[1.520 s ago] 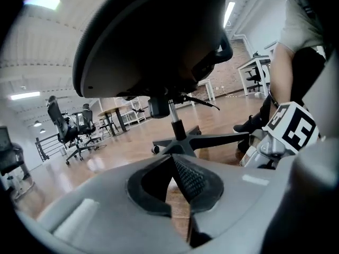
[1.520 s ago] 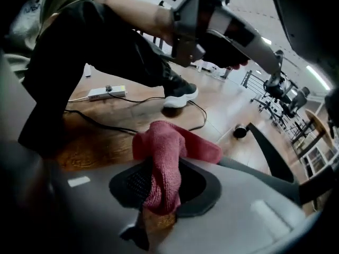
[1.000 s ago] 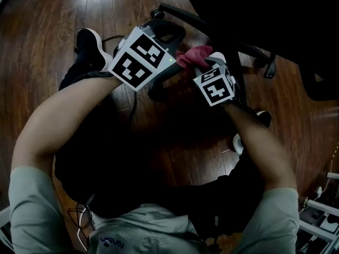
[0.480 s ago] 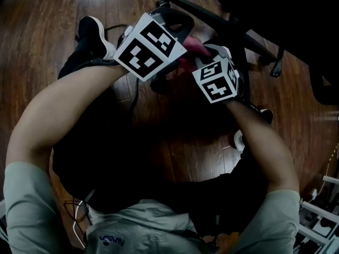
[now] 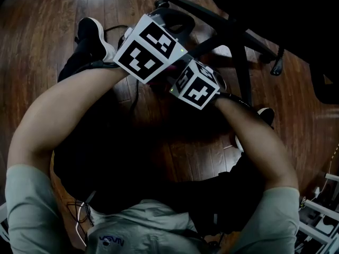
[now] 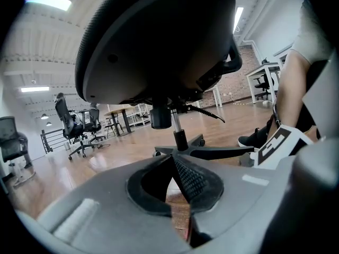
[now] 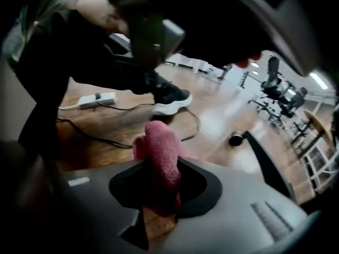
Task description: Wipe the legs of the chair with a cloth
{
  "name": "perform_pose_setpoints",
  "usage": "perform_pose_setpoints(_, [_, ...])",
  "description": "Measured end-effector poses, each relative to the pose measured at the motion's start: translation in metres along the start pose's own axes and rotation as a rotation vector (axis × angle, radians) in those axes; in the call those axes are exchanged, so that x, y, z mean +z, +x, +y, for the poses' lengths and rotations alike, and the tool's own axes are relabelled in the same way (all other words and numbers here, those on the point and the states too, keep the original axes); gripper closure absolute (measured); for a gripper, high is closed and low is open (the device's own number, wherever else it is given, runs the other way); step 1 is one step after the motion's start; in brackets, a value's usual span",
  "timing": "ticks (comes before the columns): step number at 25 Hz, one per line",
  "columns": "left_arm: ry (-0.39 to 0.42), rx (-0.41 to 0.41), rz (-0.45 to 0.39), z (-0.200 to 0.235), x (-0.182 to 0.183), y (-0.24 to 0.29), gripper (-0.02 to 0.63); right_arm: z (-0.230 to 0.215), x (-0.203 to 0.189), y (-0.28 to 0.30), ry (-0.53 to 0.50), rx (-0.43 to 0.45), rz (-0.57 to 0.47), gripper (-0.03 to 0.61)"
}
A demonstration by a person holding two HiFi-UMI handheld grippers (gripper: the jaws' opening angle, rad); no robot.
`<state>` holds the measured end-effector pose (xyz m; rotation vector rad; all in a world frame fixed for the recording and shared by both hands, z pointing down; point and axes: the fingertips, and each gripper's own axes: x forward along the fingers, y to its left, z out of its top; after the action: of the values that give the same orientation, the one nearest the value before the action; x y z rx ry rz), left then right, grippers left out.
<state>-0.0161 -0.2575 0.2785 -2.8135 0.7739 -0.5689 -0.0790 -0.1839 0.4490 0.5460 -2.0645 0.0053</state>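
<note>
Pinching the red cloth (image 7: 159, 152), the right gripper (image 7: 159, 194) hangs just beside the chair legs (image 5: 241, 75), with no contact visible. Left gripper (image 6: 177, 194) is pressed together and empty, aimed at the legs. Can't tell which legs are wiped; I'd assume most remain. Power strip (image 7: 90, 98), cable (image 7: 100, 137) and shoe (image 7: 169, 99) crowd the floor nearby: snag risk.

A dark wooden plank floor (image 5: 63, 15) spreads below, a black sneaker with a white sole (image 5: 94, 36) planted on it. A white power strip (image 7: 96, 98) lies near a thin black cable (image 7: 95, 136). Black office chairs (image 6: 74, 128) stand far off, well apart from a red brick wall (image 6: 238, 83).
</note>
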Motion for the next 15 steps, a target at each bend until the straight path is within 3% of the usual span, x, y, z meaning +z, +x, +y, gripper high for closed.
perform_pose_setpoints(1, [0.0, 0.001, 0.001, 0.0, 0.0, 0.0, 0.609, 0.013, 0.005, 0.002, -0.025, 0.047, -0.014, 0.482])
perform_pose_setpoints(3, [0.001, 0.006, 0.001, 0.001, -0.001, -0.001, 0.609, 0.006, 0.005, -0.002, -0.044, 0.006, -0.019, 0.483])
perform_pose_setpoints(5, [-0.001, 0.015, 0.002, 0.004, -0.001, -0.003, 0.609, -0.037, -0.005, -0.015, 0.015, -0.173, -0.006, 0.483])
perform_pose_setpoints(8, [-0.003, 0.019, 0.003, 0.006, 0.001, -0.003, 0.609, -0.119, -0.037, -0.056, 0.197, -0.489, 0.037, 0.483])
perform_pose_setpoints(10, [-0.002, 0.013, 0.003, 0.004, 0.001, -0.003, 0.609, -0.151, -0.065, -0.078, 0.312, -0.605, 0.09, 0.483])
perform_pose_setpoints(12, [0.001, 0.008, 0.004, 0.002, 0.0, -0.003, 0.609, -0.153, -0.086, -0.082, 0.362, -0.6, 0.141, 0.482])
perform_pose_setpoints(15, [0.001, 0.007, 0.011, 0.001, -0.003, -0.001, 0.609, -0.109, -0.082, -0.055, 0.274, -0.441, 0.14, 0.483])
